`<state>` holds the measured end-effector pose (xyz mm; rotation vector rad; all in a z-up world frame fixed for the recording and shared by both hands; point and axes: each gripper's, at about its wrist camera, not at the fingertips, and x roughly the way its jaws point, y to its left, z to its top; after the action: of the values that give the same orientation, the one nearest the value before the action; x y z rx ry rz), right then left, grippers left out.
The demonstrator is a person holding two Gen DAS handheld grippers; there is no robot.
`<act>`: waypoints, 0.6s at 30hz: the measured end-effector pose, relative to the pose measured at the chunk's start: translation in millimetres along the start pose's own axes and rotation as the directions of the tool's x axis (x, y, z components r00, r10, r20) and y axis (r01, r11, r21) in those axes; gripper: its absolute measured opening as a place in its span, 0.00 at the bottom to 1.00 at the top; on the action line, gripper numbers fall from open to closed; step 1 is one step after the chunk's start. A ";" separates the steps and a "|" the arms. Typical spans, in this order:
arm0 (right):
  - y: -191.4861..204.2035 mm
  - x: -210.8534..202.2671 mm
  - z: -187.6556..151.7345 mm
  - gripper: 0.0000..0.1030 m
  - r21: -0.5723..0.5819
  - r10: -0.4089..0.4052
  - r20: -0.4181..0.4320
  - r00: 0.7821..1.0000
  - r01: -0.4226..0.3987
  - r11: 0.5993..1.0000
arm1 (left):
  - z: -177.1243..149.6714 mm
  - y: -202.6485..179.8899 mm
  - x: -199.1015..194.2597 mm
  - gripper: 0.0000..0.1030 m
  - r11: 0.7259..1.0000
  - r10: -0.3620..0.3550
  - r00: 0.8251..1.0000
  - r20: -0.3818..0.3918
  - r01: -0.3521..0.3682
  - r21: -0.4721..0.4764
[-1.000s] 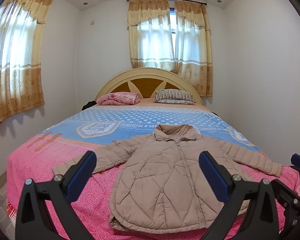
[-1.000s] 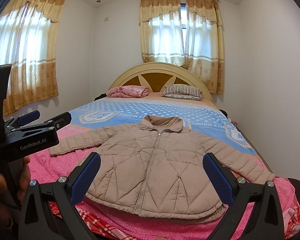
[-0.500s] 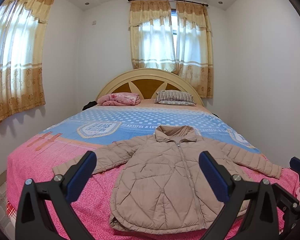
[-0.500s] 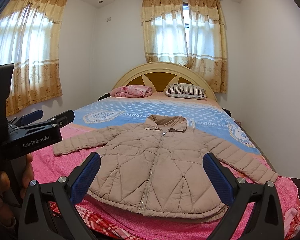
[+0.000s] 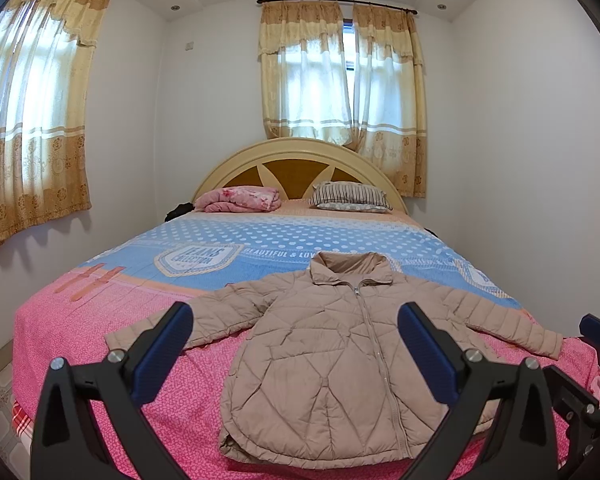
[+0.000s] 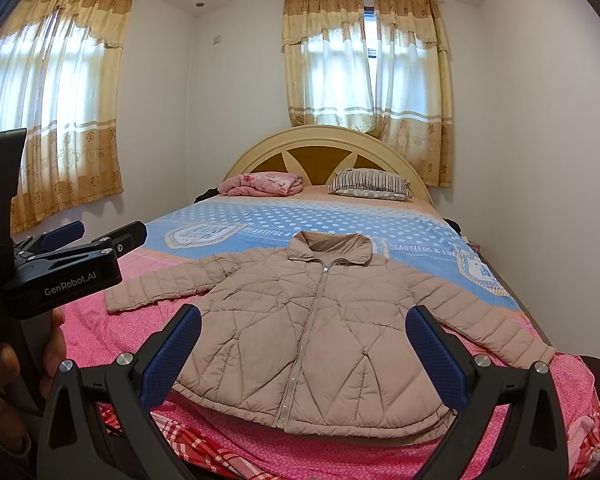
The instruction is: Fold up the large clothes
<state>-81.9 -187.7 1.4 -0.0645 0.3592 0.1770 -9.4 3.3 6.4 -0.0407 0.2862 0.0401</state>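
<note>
Folding has not begun: over the last second both views have only crept slightly, so nothing is grasped. The beige quilted jacket (image 5: 332,364) lies flat, zipped, sleeves spread, at the foot of the bed (image 5: 80,340). The left gripper (image 5: 296,356) and right gripper (image 6: 304,360) hover short of it, jaws spread wide, empty. No containers are in view.

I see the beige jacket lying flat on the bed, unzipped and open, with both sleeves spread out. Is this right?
Not quite. The beige jacket is zipped closed, not open; the right wrist view shows the zipper running shut from collar to hem. It does lie flat on the bed, both sleeves spread out.
</note>
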 end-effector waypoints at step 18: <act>0.0 -1.0 0.3 0.99 0.001 -0.001 0.005 1.000 0.001 1.000 | 0.3 0.3 -0.1 1.00 1.000 0.000 1.000 0.001 0.000 0.000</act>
<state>-82.7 -187.8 2.0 -0.0629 0.3541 0.1764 -9.5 3.6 6.8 -0.0410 0.2853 0.0402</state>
